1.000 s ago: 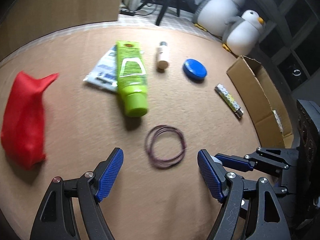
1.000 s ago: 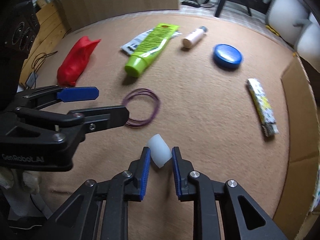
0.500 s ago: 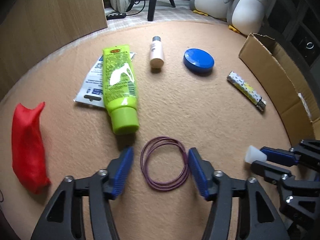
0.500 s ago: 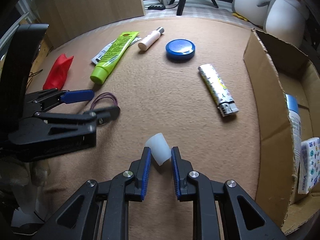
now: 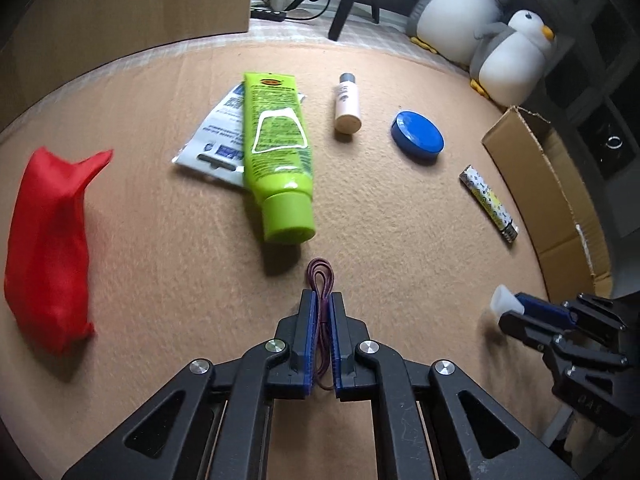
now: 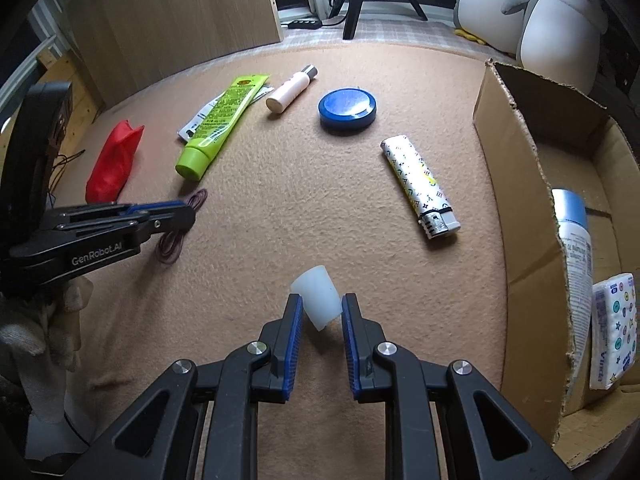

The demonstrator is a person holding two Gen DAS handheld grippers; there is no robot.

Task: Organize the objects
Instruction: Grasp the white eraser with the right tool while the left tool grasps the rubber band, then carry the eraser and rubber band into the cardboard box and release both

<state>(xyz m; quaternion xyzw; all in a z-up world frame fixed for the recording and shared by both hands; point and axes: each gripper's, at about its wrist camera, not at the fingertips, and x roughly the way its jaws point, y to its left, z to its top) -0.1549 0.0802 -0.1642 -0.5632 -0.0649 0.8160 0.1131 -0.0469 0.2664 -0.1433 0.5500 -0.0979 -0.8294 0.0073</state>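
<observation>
My left gripper [image 5: 321, 300] is shut on the purple hair ties [image 5: 320, 280], squeezed into a narrow loop on the tan mat; they also show in the right wrist view [image 6: 172, 244]. My right gripper [image 6: 318, 304] is shut on a small white cap [image 6: 318, 300], held just above the mat; the cap also shows in the left wrist view [image 5: 503, 299]. A cardboard box [image 6: 516, 200] stands at the right, with a blue-topped spray can [image 6: 574, 240] and a tissue pack [image 6: 612, 332] inside.
On the mat lie a green tube [image 5: 278, 152] over a white sachet [image 5: 218, 136], a small cream bottle [image 5: 347, 104], a blue round tin [image 5: 418, 136], a patterned lighter [image 5: 488, 202] and a red pouch [image 5: 48, 240]. Two penguin plushes [image 5: 480, 20] sit at the back.
My left gripper has closed on the hair ties, squeezing the round loop flat. My right gripper still holds the white cap and has moved toward the box.
</observation>
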